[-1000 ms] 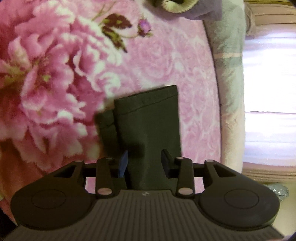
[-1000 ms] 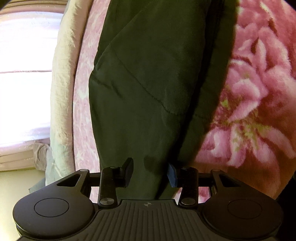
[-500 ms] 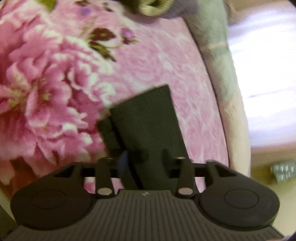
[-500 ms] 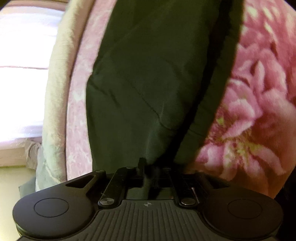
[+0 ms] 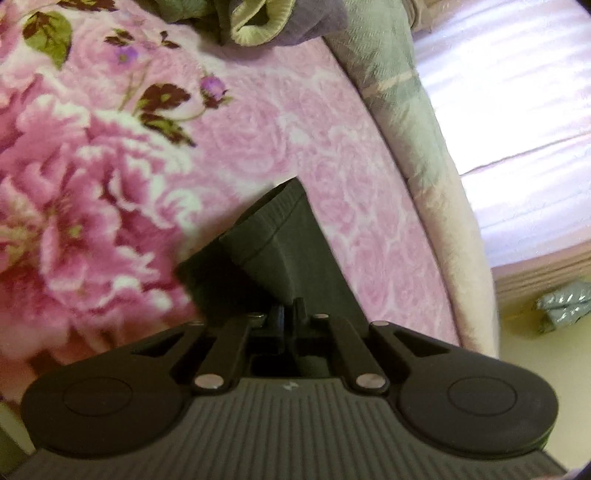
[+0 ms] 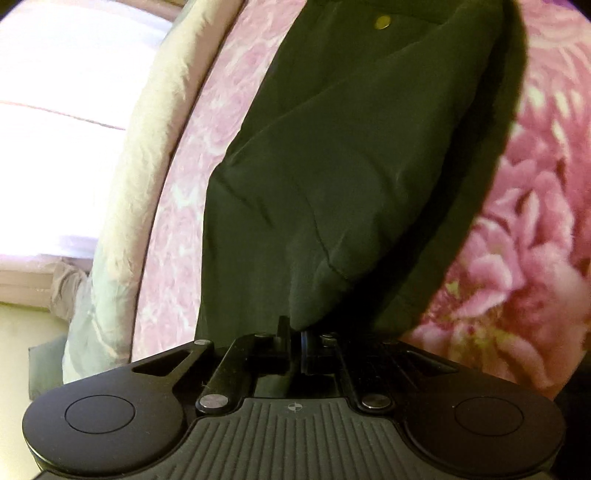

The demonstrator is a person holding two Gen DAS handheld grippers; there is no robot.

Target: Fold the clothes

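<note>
A dark green pair of trousers lies on a pink flowered blanket (image 5: 110, 184). In the left wrist view I see a leg end with its stitched hem (image 5: 280, 243), lifted and bunched. My left gripper (image 5: 290, 314) is shut on that leg fabric. In the right wrist view the wider upper part of the trousers (image 6: 332, 166) stretches away, with a small yellow button (image 6: 382, 23) near the far end. My right gripper (image 6: 293, 332) is shut on the near edge of the trousers, which rises in a fold at the jaws.
A pale quilt edge (image 5: 424, 158) borders the blanket beside the bright window side. A crumpled grey and yellow-green garment (image 5: 266, 22) lies at the far end of the bed. A silvery bag (image 5: 561, 306) lies on the floor. The quilt edge also shows in the right wrist view (image 6: 147, 147).
Both grippers have closed on the trousers. The left one went from open around the leg to shut and lifted the hem; the right one pinched the edge and raised a fold.
</note>
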